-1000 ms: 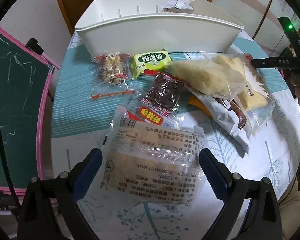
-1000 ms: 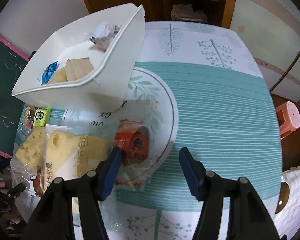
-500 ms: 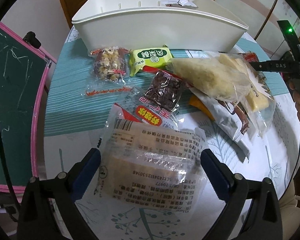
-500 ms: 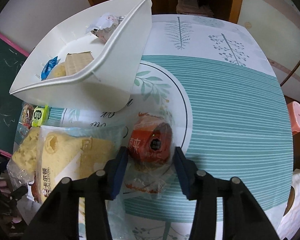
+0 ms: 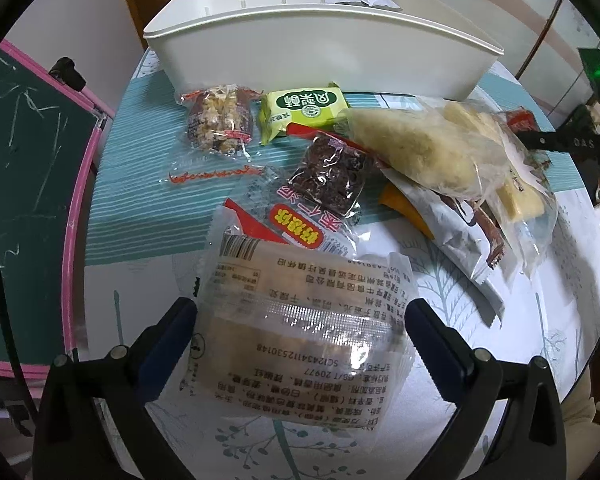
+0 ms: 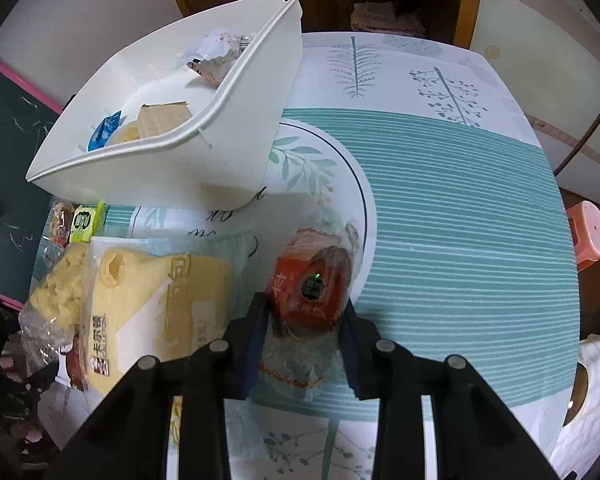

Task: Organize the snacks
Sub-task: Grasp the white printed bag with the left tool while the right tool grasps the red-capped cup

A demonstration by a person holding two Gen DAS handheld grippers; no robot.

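Right wrist view: at lower centre a red crinkled plastic snack packet (image 6: 306,294) is clamped by the right gripper (image 6: 304,312), while the left gripper (image 5: 300,322) is spread wide around a clear printed cake wrapper (image 5: 300,332).

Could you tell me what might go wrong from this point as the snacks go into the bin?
The right gripper pinches the red snack through loose wrapper, so it may slip. The left gripper straddles the clear pack, wide and soft, which may buckle. The bin looks tilted, so a bump could shift it.
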